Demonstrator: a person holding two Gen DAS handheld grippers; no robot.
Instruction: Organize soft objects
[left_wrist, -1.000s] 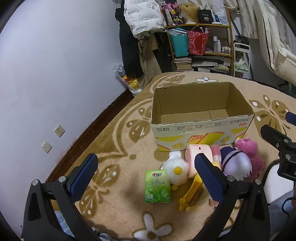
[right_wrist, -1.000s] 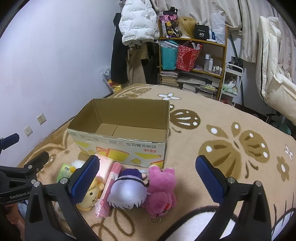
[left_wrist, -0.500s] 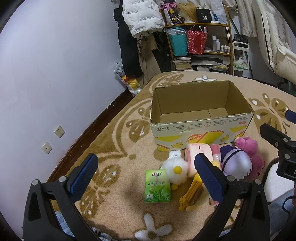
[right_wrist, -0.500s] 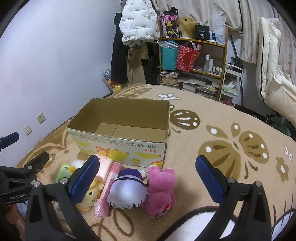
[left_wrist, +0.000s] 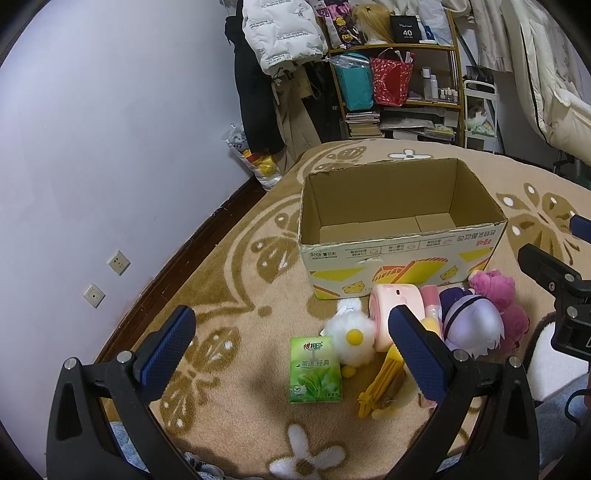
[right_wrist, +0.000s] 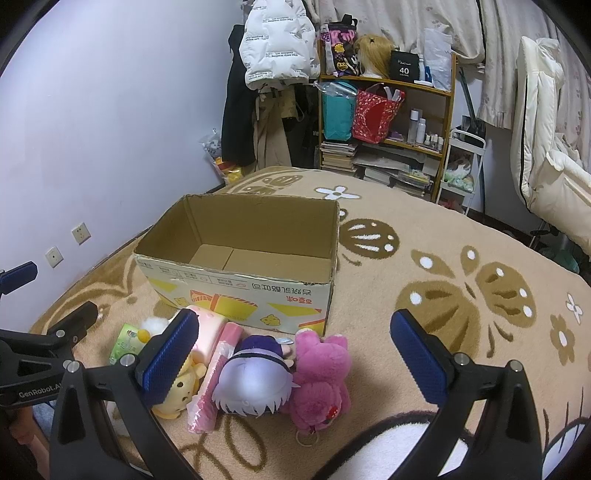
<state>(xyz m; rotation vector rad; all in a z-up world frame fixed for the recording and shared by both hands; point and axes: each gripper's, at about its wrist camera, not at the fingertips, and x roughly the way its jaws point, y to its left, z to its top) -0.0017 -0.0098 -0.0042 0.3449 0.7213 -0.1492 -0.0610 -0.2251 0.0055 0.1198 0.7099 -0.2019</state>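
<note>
Cardboard box (left_wrist: 402, 254), 1, sitting empty on rug (right_wrist: 443, 280) w/ 7 soft items lying beside; left gripper (left_wrist: 291, 350) & right gripper (right_wrist: 295, 354) both hovering wide, holding nothing.

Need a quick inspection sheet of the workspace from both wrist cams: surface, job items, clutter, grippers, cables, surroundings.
Surface: patterned beige rug, floor level.
Job's things: open cardboard box with nothing seen inside; in front of it, pink plush, purple-haired plush, yellow plush, white fluffy toy, pink roll, green tissue pack.
Clutter: nothing seen beyond these.
Grippers: left gripper and right gripper both open, empty, hovering.
Cables: one dark cable at the left view's edge.
Surroundings: loaded shelf, hanging coats, wall sockets.
</note>
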